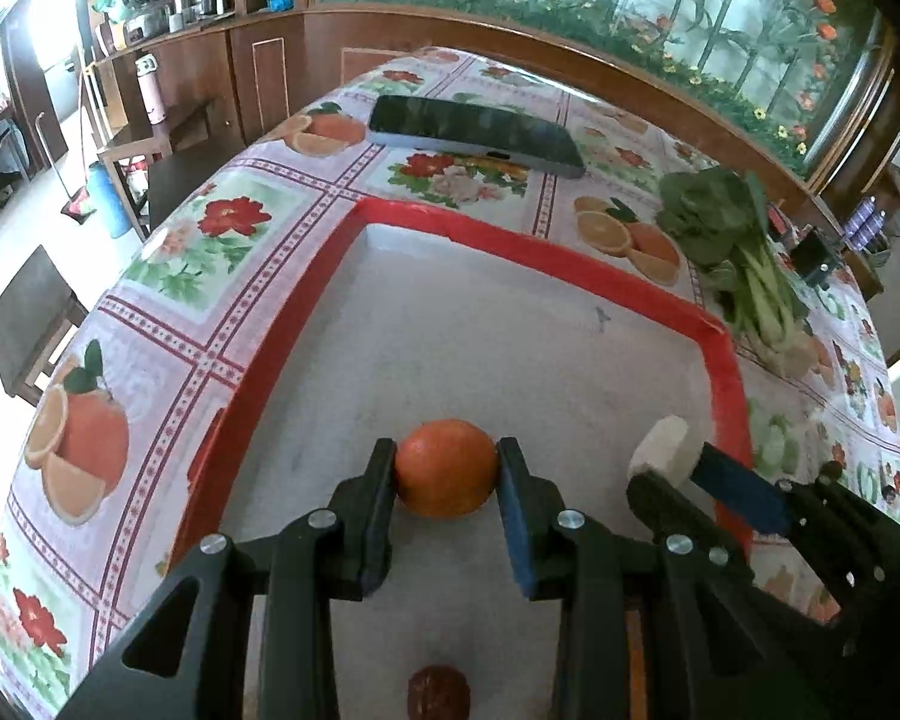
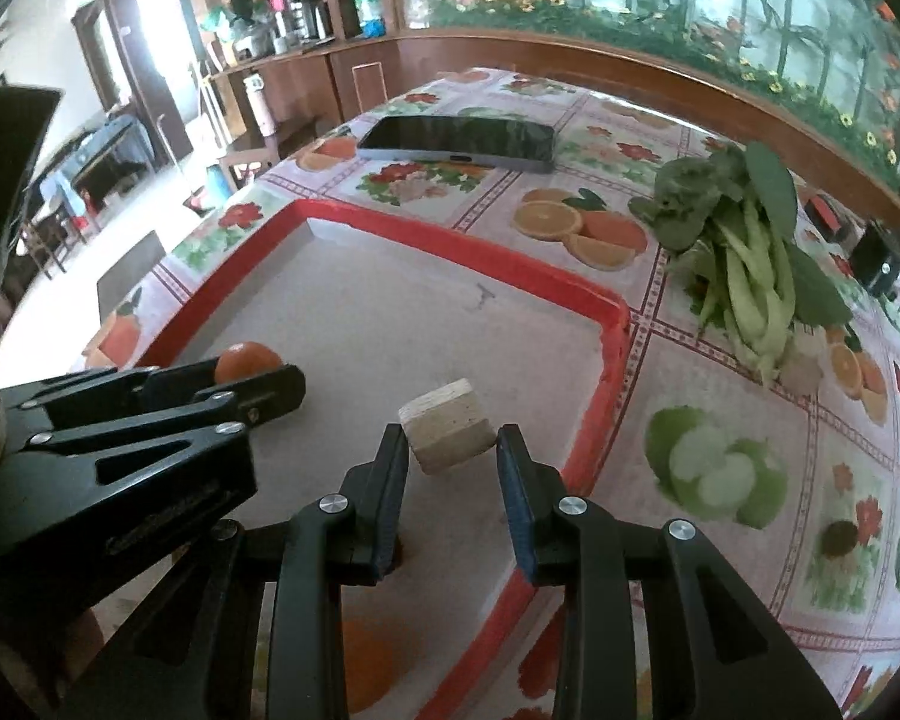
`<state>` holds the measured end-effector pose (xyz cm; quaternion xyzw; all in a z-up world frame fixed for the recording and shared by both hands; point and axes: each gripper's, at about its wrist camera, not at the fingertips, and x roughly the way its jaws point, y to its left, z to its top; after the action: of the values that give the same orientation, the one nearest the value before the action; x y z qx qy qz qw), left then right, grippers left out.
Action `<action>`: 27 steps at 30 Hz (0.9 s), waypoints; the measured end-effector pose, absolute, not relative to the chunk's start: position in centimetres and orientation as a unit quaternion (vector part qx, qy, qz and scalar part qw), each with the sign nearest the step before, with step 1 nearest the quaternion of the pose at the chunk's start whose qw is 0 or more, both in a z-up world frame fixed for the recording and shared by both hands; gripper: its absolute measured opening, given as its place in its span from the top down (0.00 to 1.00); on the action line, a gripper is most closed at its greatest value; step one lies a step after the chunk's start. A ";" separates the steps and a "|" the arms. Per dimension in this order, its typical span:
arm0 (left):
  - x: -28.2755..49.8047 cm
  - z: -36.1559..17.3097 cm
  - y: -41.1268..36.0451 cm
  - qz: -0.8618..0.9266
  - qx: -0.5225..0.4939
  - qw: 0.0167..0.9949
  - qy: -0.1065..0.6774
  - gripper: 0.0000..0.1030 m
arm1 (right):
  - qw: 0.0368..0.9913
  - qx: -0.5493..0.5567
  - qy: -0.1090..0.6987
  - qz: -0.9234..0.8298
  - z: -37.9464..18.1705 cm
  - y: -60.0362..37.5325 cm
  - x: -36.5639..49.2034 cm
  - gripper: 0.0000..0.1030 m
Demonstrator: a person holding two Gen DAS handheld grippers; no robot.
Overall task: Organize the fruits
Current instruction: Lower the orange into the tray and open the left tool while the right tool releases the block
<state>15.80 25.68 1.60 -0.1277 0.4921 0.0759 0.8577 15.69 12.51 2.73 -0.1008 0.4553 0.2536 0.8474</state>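
Left wrist: left gripper clenched on the orange, inside the red tray at 6 o'clock, likely for sorting. Walnut-like item below.

Right wrist: right gripper clamps a pale block at the tray's 5 o'clock, probably parking it beside the orange; greens at 2 o'clock outside.

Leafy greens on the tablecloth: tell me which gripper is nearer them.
Right. The right gripper, holding the pale block, is on the greens' side of the tray; the left gripper, holding the orange, is farther away.
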 end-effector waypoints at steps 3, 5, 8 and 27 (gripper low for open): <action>16.1 1.6 25.4 0.082 -0.120 0.859 0.492 0.65 | 0.845 -0.112 0.456 0.256 2.3 12.8 15.8 0.70; 16.2 1.5 25.3 0.084 -0.115 0.858 0.493 0.64 | 0.844 -0.115 0.456 0.256 2.2 12.8 15.9 0.69; 16.0 1.4 25.1 0.087 -0.109 0.859 0.493 0.57 | 0.845 -0.120 0.456 0.253 2.1 12.8 16.0 0.67; 12.0 4.1 24.5 0.113 -0.101 0.871 0.467 0.19 | 0.856 -0.090 0.450 0.239 4.6 10.8 12.5 0.53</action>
<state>12.02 24.53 4.14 -0.1008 0.4675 0.1129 0.8710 12.46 10.82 4.59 -0.0902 0.4498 0.2386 0.8559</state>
